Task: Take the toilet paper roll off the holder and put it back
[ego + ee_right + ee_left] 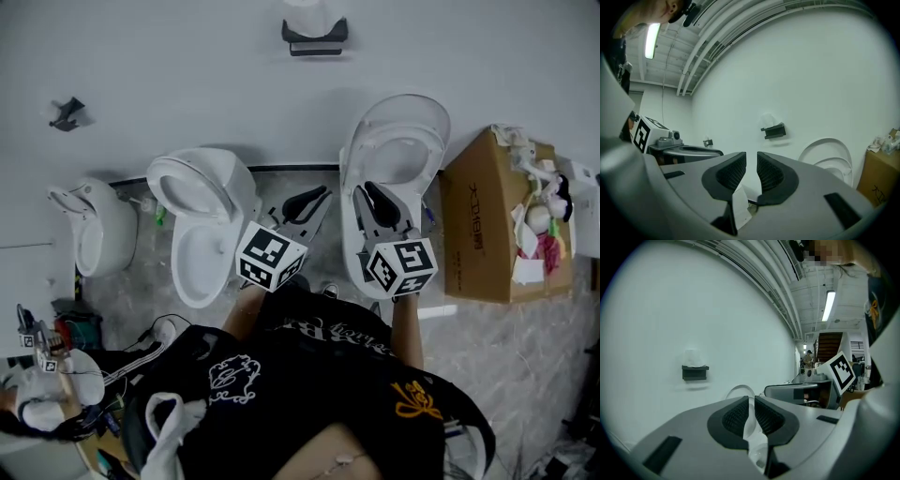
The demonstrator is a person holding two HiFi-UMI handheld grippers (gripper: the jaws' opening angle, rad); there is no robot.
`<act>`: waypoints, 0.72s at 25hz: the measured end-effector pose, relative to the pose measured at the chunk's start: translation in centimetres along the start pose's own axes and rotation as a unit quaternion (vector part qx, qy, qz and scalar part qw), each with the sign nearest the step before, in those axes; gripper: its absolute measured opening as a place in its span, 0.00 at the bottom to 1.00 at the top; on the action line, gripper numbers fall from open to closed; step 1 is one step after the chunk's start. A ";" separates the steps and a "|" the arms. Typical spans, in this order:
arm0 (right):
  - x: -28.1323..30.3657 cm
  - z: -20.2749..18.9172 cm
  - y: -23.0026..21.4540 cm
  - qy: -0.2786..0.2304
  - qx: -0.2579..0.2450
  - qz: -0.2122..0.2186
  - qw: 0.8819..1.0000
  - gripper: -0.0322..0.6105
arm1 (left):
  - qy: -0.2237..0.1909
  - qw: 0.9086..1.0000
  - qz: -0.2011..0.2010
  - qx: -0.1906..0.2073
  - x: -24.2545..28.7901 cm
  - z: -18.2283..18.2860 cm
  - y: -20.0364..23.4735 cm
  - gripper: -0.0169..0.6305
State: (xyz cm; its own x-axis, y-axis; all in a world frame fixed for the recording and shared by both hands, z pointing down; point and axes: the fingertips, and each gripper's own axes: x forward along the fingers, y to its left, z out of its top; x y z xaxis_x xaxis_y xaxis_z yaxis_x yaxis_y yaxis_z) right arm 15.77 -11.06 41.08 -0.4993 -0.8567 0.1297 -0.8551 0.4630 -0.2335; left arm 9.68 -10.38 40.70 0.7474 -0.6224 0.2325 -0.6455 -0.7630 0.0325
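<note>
The toilet paper roll (307,11) sits on the dark holder (314,36) high on the white wall, far ahead of both grippers. The left gripper view shows the holder (695,372) with the pale roll (693,357) on top; in the right gripper view the holder (774,131) and roll (768,120) are small and distant. My left gripper (319,195) (751,401) is shut with nothing in it. My right gripper (370,190) (751,159) has a narrow gap between its pads and holds nothing. Both are held low, over the toilets.
Two white toilets (202,220) (398,150) with raised lids stand against the wall below the holder. A third fixture (94,225) is at the left. An open cardboard box (483,220) of odds and ends stands at the right. A small hook (67,112) is on the wall.
</note>
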 end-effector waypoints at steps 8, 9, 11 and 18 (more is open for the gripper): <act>-0.8 -1.4 2.2 0.008 -0.008 -0.011 1.000 0.12 | 0.005 1.000 0.000 0.005 -2.4 -0.5 -0.5 0.09; -0.8 -1.6 2.5 0.009 -0.009 -0.015 1.000 0.10 | 0.006 1.000 0.001 0.005 -2.9 -0.8 -0.5 0.09; -0.8 -2.1 3.5 0.010 -0.007 -0.015 1.000 0.09 | 0.010 1.000 0.003 0.003 -4.2 -1.3 -0.4 0.09; -2.8 -4.0 8.5 0.015 -0.001 -0.007 1.000 0.05 | 0.012 1.000 0.011 -0.013 -9.4 -3.4 -1.4 0.09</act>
State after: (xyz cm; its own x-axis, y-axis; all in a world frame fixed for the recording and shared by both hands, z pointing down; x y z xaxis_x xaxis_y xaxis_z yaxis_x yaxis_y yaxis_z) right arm 9.36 -3.86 42.59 -0.4920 -0.8557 0.1607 -0.8617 0.4522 -0.2304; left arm 2.97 -2.86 41.76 0.7291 -0.6341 0.2574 -0.6659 -0.7441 0.0531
